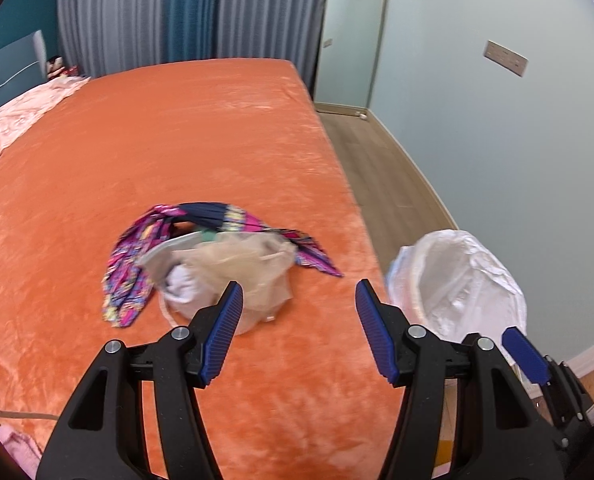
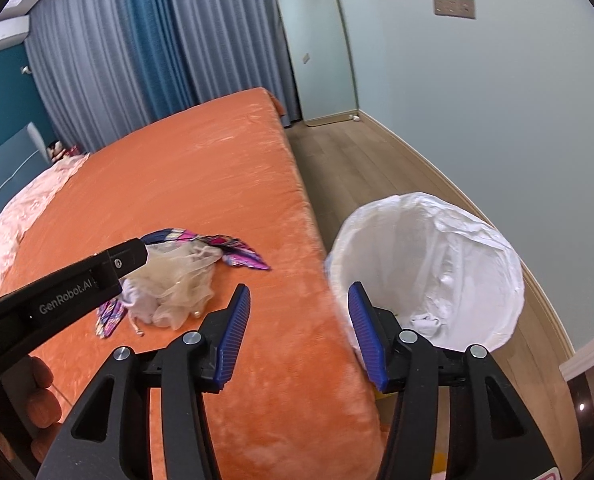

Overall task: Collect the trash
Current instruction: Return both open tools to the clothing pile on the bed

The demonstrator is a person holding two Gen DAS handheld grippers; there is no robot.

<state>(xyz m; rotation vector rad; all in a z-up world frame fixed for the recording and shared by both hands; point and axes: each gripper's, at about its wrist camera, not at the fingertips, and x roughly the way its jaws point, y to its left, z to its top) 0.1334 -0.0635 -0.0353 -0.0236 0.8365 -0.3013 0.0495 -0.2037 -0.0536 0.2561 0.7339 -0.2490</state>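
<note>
A heap of trash lies on the orange bed point(image 1: 217, 128): a beige mesh piece point(image 1: 237, 264), a white crumpled piece point(image 1: 183, 284) and a purple patterned cloth point(image 1: 137, 256). My left gripper point(image 1: 299, 300) is open and empty, just short of the heap. A white-lined trash bin point(image 1: 457, 280) stands on the floor at the bed's right edge. My right gripper point(image 2: 299, 304) is open and empty, over the bed edge beside the bin point(image 2: 429, 248), which holds a white crumpled piece point(image 2: 427, 322). The heap point(image 2: 177, 288) shows in the right wrist view, partly hidden by the left gripper's body point(image 2: 57, 296).
A pink quilt point(image 1: 13, 120) lies at the bed's far left by the blue headboard point(image 1: 5, 68). Grey-blue curtains point(image 1: 185, 12) hang behind. A mirror point(image 2: 321, 48) leans on the pale wall. Wooden floor point(image 2: 377, 168) runs between bed and wall.
</note>
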